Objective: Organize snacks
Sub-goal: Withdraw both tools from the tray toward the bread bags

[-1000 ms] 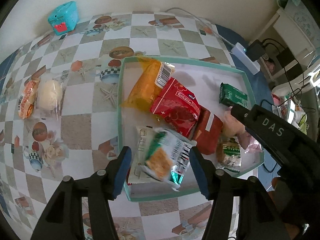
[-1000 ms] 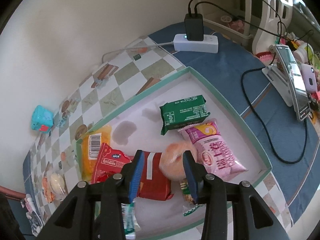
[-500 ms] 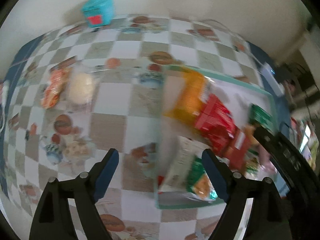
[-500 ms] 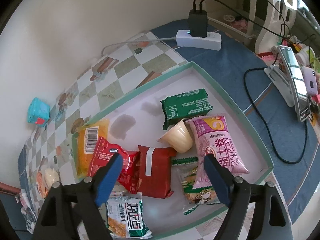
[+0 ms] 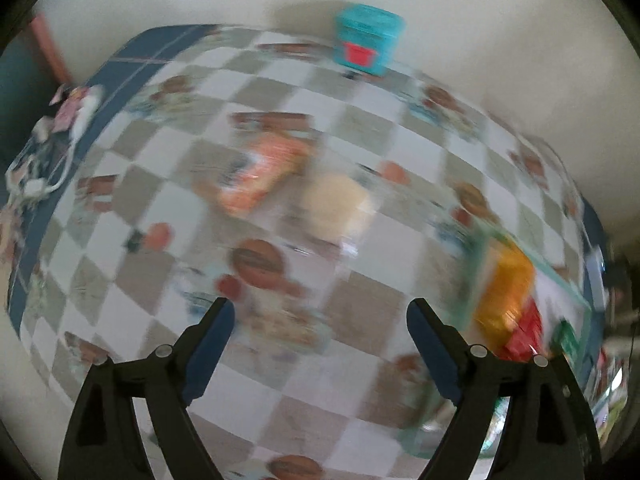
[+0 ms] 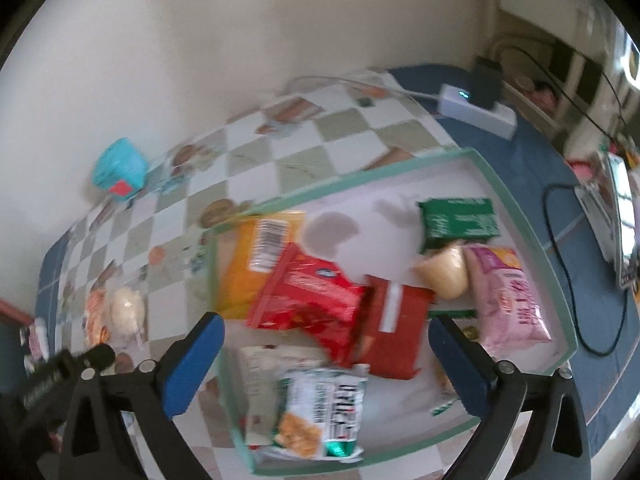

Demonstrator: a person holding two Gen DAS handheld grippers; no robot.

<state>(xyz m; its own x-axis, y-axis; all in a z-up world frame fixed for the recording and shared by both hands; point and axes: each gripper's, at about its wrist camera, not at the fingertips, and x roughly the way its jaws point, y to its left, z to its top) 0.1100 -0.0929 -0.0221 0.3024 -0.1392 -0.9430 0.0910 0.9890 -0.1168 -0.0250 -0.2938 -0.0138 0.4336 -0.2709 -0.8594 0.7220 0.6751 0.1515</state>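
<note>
Green-rimmed tray (image 6: 516, 200) holds snacks; right claw (image 6: 326, 364) just spread wide, empty; left claw (image 5: 320, 350) apart, empty.

table (image 6: 304, 152): checkered cloth | on it: tray (image 6: 516, 200), teal box (image 6: 118, 168), power strip (image 6: 476, 114)

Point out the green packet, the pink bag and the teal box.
green packet (image 6: 460, 222), right wrist view, middle of its face
pink bag (image 6: 510, 296), right wrist view, centre of the printed front
teal box (image 5: 367, 40), left wrist view, front face
</note>
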